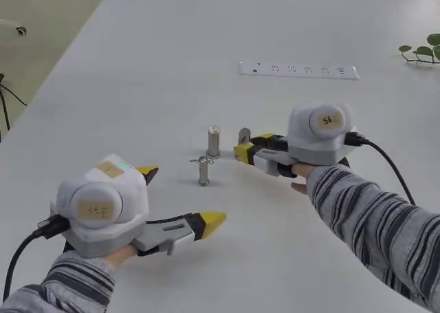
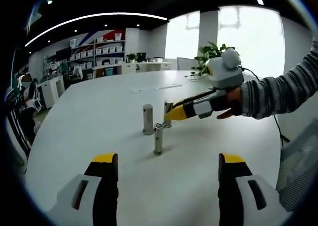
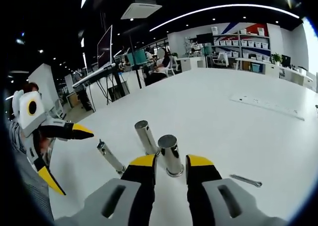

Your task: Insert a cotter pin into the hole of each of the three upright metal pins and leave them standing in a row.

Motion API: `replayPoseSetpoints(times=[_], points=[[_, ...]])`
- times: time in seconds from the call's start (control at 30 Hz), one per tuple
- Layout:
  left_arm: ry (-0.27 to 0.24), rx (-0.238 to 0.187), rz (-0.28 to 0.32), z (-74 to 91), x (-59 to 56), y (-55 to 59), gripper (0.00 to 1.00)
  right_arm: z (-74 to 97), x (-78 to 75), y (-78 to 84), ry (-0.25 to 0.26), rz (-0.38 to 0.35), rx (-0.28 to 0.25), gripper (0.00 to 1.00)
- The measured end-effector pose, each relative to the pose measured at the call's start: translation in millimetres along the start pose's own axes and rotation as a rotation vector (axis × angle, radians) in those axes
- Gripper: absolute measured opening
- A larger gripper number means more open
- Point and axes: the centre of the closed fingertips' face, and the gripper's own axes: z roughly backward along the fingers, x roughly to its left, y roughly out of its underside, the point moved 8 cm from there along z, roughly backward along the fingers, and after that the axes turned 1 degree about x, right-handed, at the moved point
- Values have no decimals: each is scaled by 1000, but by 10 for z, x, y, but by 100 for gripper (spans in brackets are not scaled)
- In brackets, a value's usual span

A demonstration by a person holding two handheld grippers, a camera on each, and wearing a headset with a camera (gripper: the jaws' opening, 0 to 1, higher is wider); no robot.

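The left gripper (image 1: 179,195) sits low and near the person on the white surface (image 1: 172,65), its fingers (image 2: 105,159) spread wide with nothing between them, well apart from the pins. Ahead of it, the nearest metal pin (image 1: 203,172) stands upright with a fitted cotter pin (image 1: 201,160) lying crosswise through its top. Just behind and to the right, the middle metal pin (image 1: 214,142) stands bare. The third metal pin (image 3: 170,154) stands between the narrowed fingers of the right gripper (image 3: 170,161). Whether they press on it or only straddle it cannot be told. The step looks like steadying this pin for its cotter. It is best held low on the shank with an even squeeze, so it neither tips nor slides and its top stays clear. A loose cotter pin (image 3: 246,180) lies flat on the surface, near the right gripper's fingers. Thin and flat, it will probably need a nearly closed, careful pinch. The pins are short polished steel cylinders with flat tops. They stand in a loose cluster, not yet a straight row.
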Motion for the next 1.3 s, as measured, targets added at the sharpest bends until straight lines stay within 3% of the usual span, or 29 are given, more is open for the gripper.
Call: replayPoseSetpoints(times=[0.4,0.73,0.87,1.3], points=[[-2,-6,6,57,-41,-19,84,-45,8,-11,4,1,-15,10],[-6,6,-1,91,-26,-6,85,-63,-29,-26,23,78,-6,8],[-1,4,0,94,-29,-12,86,9,9,-19,32,130,-1,8],[13,2,-6,104,-104,-41,87,372,184,211,2,165,26,8]])
